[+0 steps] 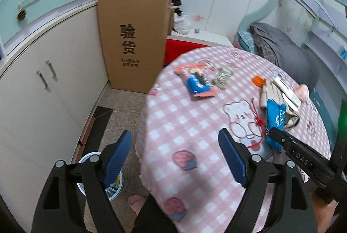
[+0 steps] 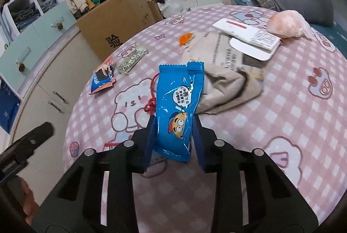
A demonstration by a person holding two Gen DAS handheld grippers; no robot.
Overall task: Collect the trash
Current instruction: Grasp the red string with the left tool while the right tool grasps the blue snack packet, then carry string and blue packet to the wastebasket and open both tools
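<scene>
My right gripper (image 2: 174, 119) is shut on a blue snack packet (image 2: 180, 103), which stands tilted between the pads just above the pink checked tablecloth (image 2: 282, 103). In the left wrist view the same packet (image 1: 275, 116) shows at the tip of the right gripper (image 1: 273, 132). My left gripper (image 1: 175, 134) is open and holds nothing; it hangs over the table's left edge. Below its left finger, a white bin (image 1: 121, 183) with wrappers inside stands on the floor. An orange-blue wrapper (image 2: 103, 79) and a grey-green wrapper (image 2: 132, 60) lie on the table's far left.
An orange cap (image 2: 185, 38), a beige cloth over newspaper (image 2: 227, 79), a white box (image 2: 247, 34), a pink bundle (image 2: 286, 25) and red string (image 2: 151, 103) lie on the table. A tall cardboard box (image 1: 132, 38) and cabinets (image 1: 43, 92) line the left; a bed (image 1: 292, 55) is behind.
</scene>
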